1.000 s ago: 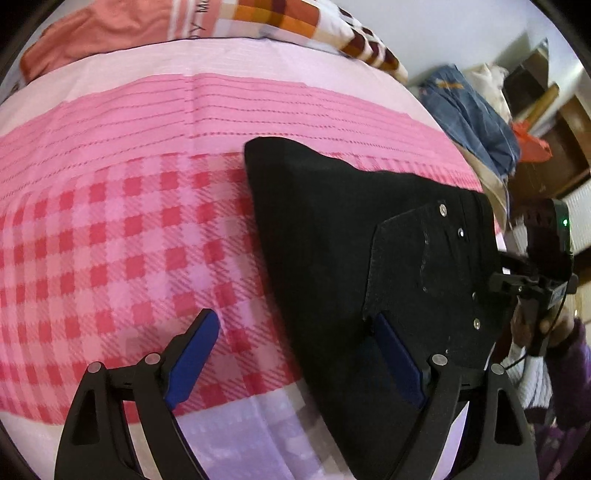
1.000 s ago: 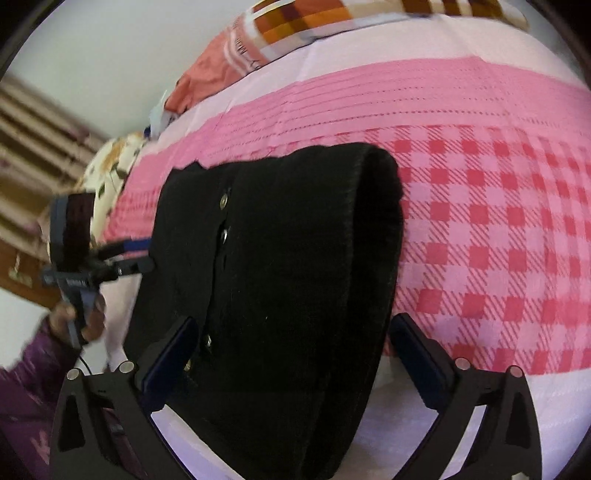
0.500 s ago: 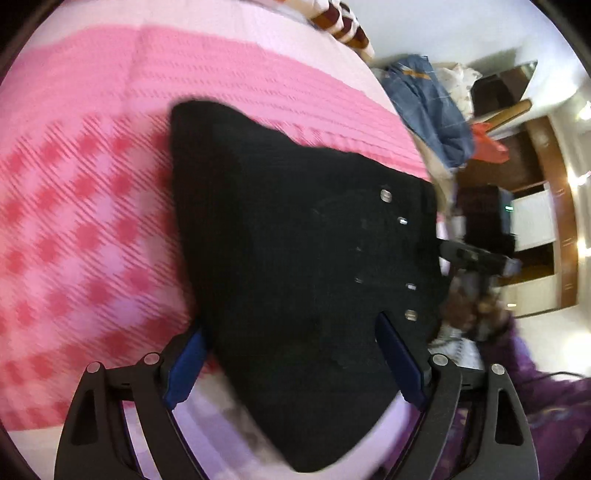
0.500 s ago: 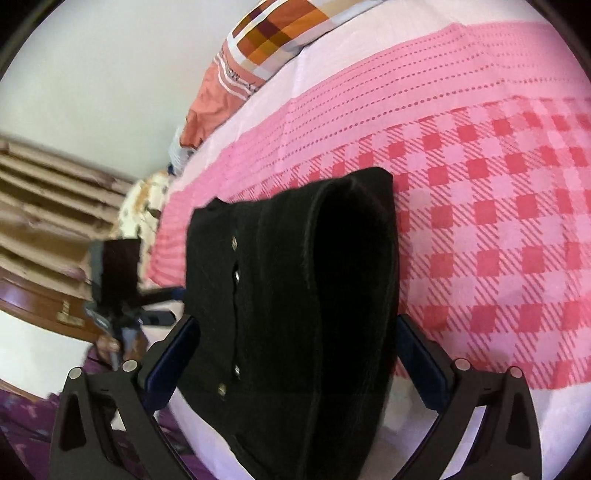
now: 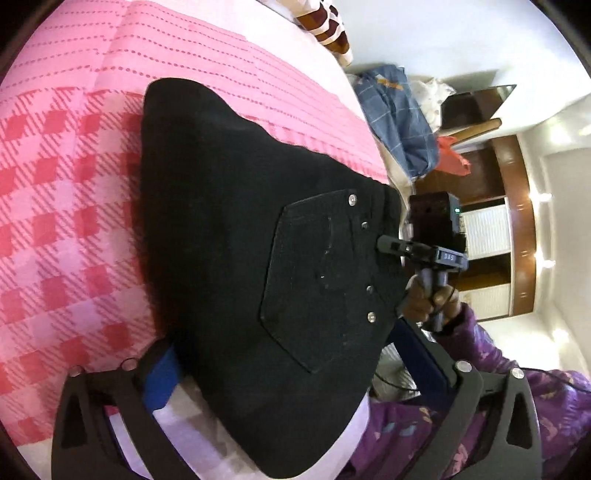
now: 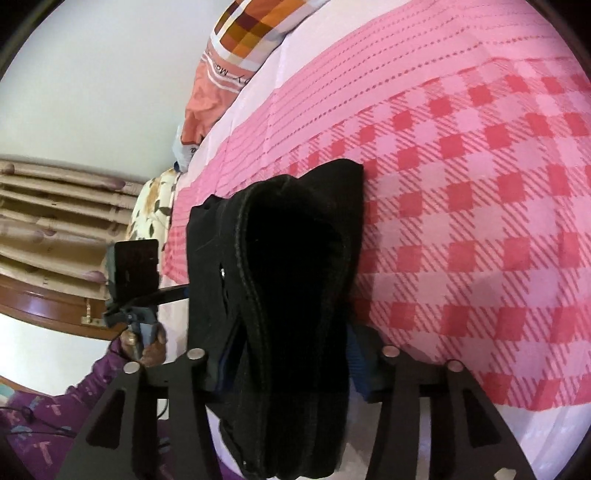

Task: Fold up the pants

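Black folded pants (image 5: pixel 240 240) lie on the pink checked bedsheet (image 5: pixel 55 221), back pocket with rivets facing up. My left gripper (image 5: pixel 290 365) straddles their near end. Its jaws are opening, one blue pad (image 5: pixel 162 376) at the left edge and the other past the waist edge. In the right wrist view the pants (image 6: pixel 295 258) bunch up into a thick roll between the closing jaws of my right gripper (image 6: pixel 291 362), both pads against the cloth. The right gripper (image 5: pixel 391 244) also shows at the waistband in the left wrist view, with a hand on its handle.
A checked pillow (image 6: pixel 251 33) and an orange cushion (image 6: pixel 207 103) lie at the head of the bed. Blue jeans (image 5: pixel 399 114) are piled beside the bed, with a wooden wardrobe (image 5: pixel 517 221) behind. Curtains (image 6: pixel 55 214) hang on the other side. A purple sleeve (image 5: pixel 517 369) is close by.
The right jaws have narrowed onto the pants, which now bunch up between them. The left jaws have widened, and the left view has swung right toward the waistband.
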{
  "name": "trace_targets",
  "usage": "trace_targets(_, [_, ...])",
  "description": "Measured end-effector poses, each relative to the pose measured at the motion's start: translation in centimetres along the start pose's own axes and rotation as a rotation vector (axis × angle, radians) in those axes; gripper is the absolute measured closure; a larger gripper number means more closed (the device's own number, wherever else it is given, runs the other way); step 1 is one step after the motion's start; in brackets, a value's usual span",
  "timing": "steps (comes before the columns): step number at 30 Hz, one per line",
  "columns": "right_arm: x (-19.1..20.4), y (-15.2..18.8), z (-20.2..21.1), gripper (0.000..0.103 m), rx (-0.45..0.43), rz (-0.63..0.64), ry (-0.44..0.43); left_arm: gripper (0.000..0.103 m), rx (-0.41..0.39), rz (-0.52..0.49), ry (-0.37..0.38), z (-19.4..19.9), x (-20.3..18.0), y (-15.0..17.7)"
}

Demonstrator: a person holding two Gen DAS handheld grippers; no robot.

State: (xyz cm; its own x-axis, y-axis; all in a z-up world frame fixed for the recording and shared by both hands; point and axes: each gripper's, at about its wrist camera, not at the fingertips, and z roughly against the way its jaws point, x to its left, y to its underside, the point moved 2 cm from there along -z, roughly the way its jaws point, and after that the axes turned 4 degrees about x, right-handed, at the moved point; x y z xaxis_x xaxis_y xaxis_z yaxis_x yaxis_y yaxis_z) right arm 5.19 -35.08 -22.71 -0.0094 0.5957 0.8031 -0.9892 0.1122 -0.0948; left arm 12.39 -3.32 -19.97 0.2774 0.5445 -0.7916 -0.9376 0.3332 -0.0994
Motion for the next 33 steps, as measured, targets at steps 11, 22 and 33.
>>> trace_targets(11, [1.0,0.5,-1.1,0.071,-0.033,-0.028,-0.012,0.003,-0.067,0.001,-0.095,-0.7,-1.1,0.9])
trace_targets(22, [3.8,0.9,-0.8,0.076,-0.116,-0.065,-0.117,0.071,-0.208,-0.016,-0.147,2.0,-2.2,2.3])
trace_targets(33, [7.8,-1.3,-2.9,0.076,-0.141,-0.060,-0.197,0.071,-0.289,-0.065,-0.165,5.6,-3.8,2.4])
